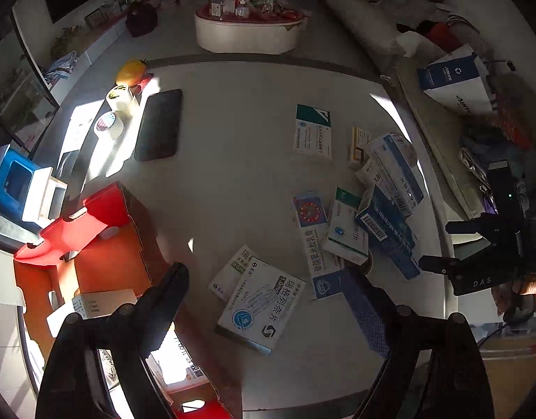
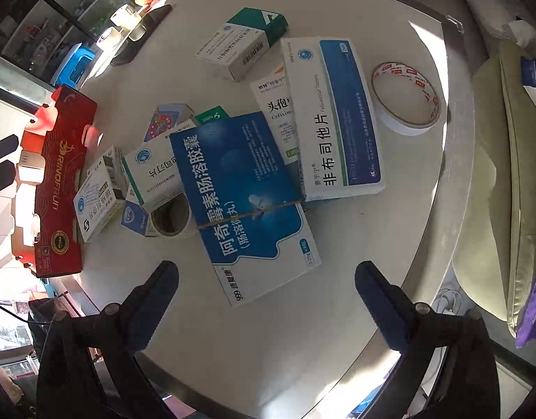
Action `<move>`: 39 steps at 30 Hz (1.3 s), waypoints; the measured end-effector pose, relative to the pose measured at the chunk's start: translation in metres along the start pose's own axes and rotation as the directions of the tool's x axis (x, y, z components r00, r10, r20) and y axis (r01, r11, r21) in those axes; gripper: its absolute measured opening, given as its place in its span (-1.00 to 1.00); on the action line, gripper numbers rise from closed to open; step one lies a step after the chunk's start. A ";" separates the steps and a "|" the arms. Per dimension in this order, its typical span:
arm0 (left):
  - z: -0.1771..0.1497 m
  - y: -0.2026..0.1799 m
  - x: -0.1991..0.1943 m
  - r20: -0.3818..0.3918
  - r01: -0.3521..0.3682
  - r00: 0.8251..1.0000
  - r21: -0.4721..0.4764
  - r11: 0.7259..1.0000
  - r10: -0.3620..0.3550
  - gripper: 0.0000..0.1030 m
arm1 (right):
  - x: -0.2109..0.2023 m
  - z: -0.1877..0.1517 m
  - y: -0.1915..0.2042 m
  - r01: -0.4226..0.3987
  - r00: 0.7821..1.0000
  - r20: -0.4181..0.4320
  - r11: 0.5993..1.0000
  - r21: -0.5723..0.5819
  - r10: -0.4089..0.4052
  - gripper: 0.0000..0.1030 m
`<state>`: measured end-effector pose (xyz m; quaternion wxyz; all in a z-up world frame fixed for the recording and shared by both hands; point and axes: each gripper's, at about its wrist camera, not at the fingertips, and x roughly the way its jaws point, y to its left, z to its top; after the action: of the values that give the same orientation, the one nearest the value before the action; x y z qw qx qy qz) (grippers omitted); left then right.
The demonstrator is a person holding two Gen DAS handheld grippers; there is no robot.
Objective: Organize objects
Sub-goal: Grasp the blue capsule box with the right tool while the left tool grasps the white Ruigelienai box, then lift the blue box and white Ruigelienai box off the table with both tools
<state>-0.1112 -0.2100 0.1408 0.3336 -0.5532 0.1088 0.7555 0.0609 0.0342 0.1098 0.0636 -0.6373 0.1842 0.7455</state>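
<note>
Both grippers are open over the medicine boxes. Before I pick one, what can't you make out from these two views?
- Red carton contents: left wrist view, flap and left gripper hide most.
- Tape roll under the pile: right wrist view, boxes cover its far side.
- Cefixime box: right wrist view, half hidden by the Febuxostat box.
- Right gripper shows nothing beneath the blue box.

On the white round table (image 2: 390, 230), the nearest medicine box (image 2: 247, 202) is blue with white lettering; at two o'clock from it lies a white box with a blue band (image 2: 332, 118). At nine o'clock stands a red carton (image 2: 63, 181) with gold print. The tape roll (image 2: 405, 99) is white, red-marked inside.
</note>
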 end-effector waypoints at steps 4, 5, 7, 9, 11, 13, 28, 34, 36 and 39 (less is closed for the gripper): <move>0.005 -0.016 0.027 -0.076 -0.022 0.997 0.035 0.999 0.025 0.79 | 0.021 0.011 0.011 -0.032 0.999 -0.020 0.996 -0.087 0.030 0.96; 0.001 -0.021 0.035 -0.096 -0.043 0.994 0.054 0.998 0.048 0.79 | 0.027 0.014 0.013 -0.035 0.999 -0.030 0.994 -0.104 0.032 0.96; -0.005 -0.025 0.051 -0.129 -0.098 0.985 0.111 0.989 0.112 0.79 | 0.038 0.020 0.015 -0.052 0.998 -0.048 0.992 -0.117 0.047 0.96; -0.014 -0.026 0.067 -0.164 -0.141 0.972 0.168 0.976 0.169 0.79 | 0.045 0.024 0.017 -0.064 0.997 -0.059 0.991 -0.117 0.058 0.96; -0.024 -0.024 0.078 -0.203 -0.151 0.961 0.180 0.972 0.187 0.79 | 0.049 0.026 0.016 -0.081 0.995 -0.074 0.991 -0.111 0.073 0.87; -0.030 -0.021 0.085 -0.233 -0.140 0.956 0.166 0.976 0.177 0.79 | 0.053 0.025 0.014 -0.067 0.993 -0.099 0.993 -0.096 0.057 0.56; -0.055 -0.020 0.160 -0.369 -0.198 0.872 0.333 0.922 0.320 1.00 | 0.003 -0.040 -0.015 -0.306 0.946 -0.027 0.919 0.247 0.323 0.55; -0.052 -0.018 0.154 -0.372 -0.178 0.885 0.283 0.942 0.279 0.74 | -0.009 -0.054 -0.008 -0.345 0.931 -0.015 0.894 0.288 0.364 -0.11; -0.052 -0.021 0.145 -0.368 -0.129 0.905 0.239 0.962 0.213 0.51 | -0.012 -0.057 -0.005 -0.345 0.931 -0.009 0.887 0.306 0.365 -0.26; -0.054 -0.023 0.130 -0.343 -0.108 0.925 0.174 0.979 0.163 0.51 | -0.012 -0.060 0.004 -0.349 0.929 -0.012 0.887 0.304 0.369 -0.58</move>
<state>-0.0773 -0.1712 0.0077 0.2966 -0.6446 0.2623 0.6540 0.1180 0.0110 0.1154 0.0132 -0.6008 0.4107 0.6857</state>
